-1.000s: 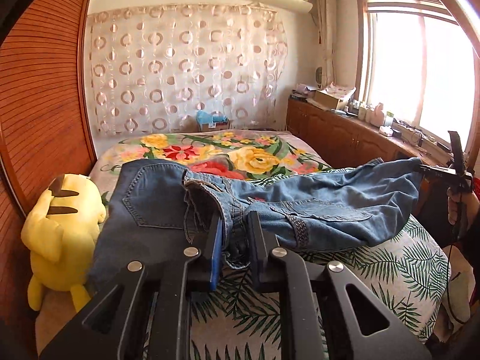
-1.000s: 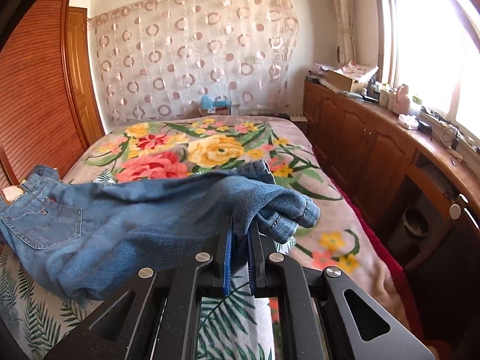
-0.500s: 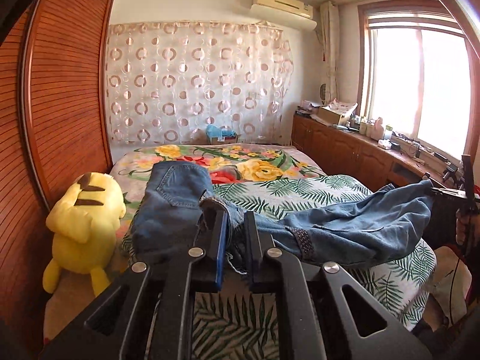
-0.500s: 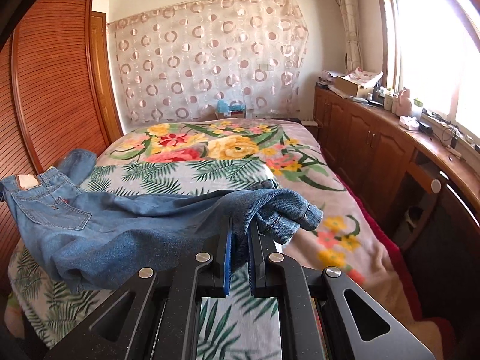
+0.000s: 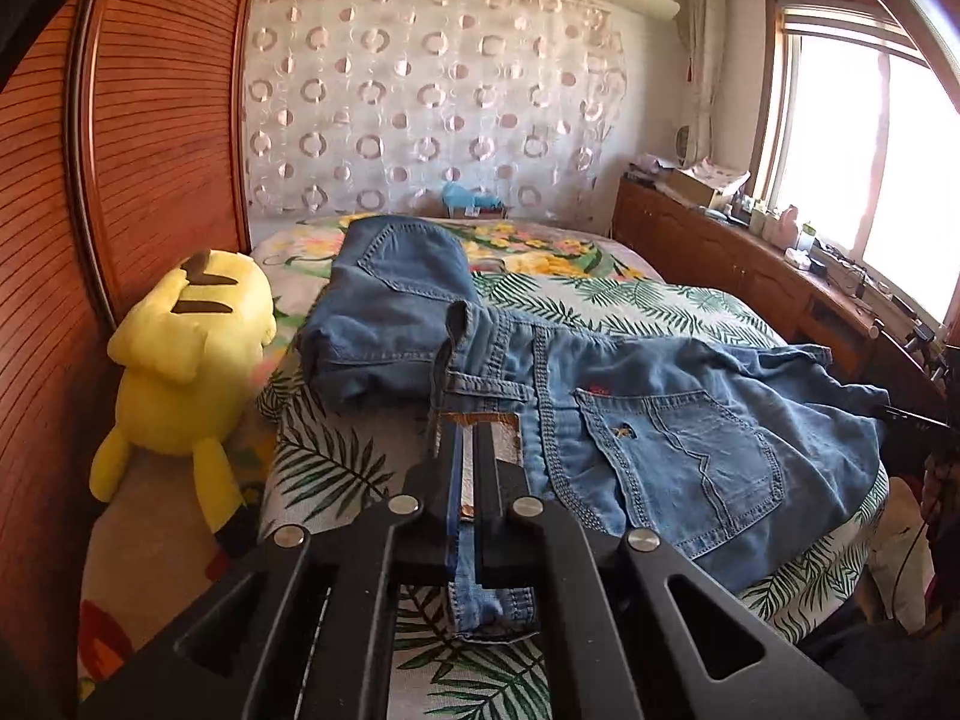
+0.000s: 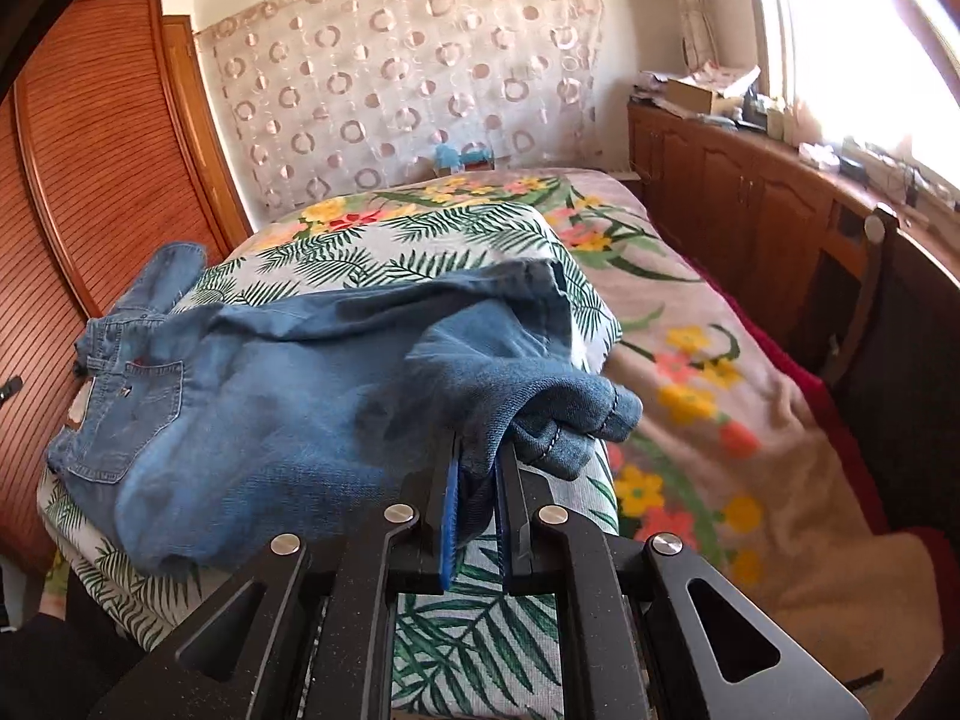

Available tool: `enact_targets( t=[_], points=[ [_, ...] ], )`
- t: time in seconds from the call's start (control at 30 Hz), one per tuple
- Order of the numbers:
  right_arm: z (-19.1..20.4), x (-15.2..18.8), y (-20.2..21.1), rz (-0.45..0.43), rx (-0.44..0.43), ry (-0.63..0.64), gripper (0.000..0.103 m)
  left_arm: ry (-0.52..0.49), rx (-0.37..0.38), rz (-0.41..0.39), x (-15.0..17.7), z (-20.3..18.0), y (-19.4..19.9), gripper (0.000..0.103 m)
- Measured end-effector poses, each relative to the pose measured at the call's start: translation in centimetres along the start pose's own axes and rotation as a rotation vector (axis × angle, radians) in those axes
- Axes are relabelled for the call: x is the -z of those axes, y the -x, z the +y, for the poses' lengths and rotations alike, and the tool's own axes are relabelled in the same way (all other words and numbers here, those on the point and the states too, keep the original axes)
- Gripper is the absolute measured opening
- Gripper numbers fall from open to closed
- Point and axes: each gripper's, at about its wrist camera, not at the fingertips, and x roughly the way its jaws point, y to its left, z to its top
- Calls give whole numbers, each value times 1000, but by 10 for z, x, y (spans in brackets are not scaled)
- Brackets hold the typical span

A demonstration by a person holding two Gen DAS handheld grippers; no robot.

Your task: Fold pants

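Note:
Blue denim pants (image 5: 660, 420) lie across the near end of the bed, back pockets facing up. My left gripper (image 5: 471, 438) is shut on the waistband by the leather patch; part of the waist is flipped back toward the wall. In the right wrist view the pants (image 6: 270, 396) stretch leftward, and my right gripper (image 6: 480, 450) is shut on the bunched leg cuffs (image 6: 576, 420). The right gripper's dark tip also shows at the far right edge of the left wrist view, at the leg end.
The bed (image 6: 690, 324) has a leaf-print sheet (image 5: 336, 462) over a floral blanket. A yellow plush toy (image 5: 186, 360) leans on the wooden wardrobe (image 5: 150, 138) at left. Wooden cabinets (image 6: 750, 192) run under the window at right. A small blue item (image 5: 471, 197) sits by the curtain.
Both grippers pulled back toward the near end of the bed and sank, dragging the pants along. The pants now rest flatter on the sheet, pockets showing.

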Motion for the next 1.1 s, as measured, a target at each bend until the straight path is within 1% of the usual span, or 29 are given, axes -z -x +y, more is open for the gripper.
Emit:
enact_targets(
  t=[0.07,0.17,0.23,0.27,0.3,0.33,0.37,0.4,0.43,0.47,0.5,0.57,0.77,0.8,0.83,0.87,1.03,1.1],
  points=[
    [-5,4,6,1,-18,-23,9,-15,5,11,4,-6,-1,2],
    [-6,7,11,2,-19,-21,12,-30,17,25,8,-14,-6,2],
    [-6,10,12,13,-19,-33,18,-40,30,31,10,-19,-10,11],
    [-3,11,11,16,-18,-39,19,-42,36,31,10,-22,-12,21],
    [-3,11,10,21,-17,-44,23,-44,47,30,11,-25,-14,28],
    [0,12,7,24,-15,-50,26,-47,56,30,11,-28,-15,29],
    [5,14,7,27,-10,-57,28,-50,62,33,11,-31,-17,37],
    [3,14,8,29,-8,-66,32,-54,69,36,11,-34,-19,45],
    [3,15,10,29,-5,-73,36,-60,80,41,11,-38,-22,47],
    [2,15,13,28,1,-78,37,-65,90,44,11,-41,-24,59],
    [3,15,14,25,3,-82,37,-70,101,47,11,-46,-26,72],
    [2,14,17,15,2,-88,38,-84,123,45,12,-55,-29,79],
    [3,10,25,-11,44,-88,39,-117,157,60,16,-85,-40,79],
    [3,11,25,-12,44,-91,44,-118,166,67,17,-89,-43,79],
    [2,10,23,-12,43,-95,51,-119,172,73,18,-94,-46,79],
    [2,11,21,-9,40,-102,53,-122,177,79,20,-98,-48,79],
    [-5,11,5,11,32,-147,53,-146,197,116,28,-117,-62,79],
    [-8,10,1,17,15,-177,53,-151,200,129,30,-120,-66,79]
  ],
)
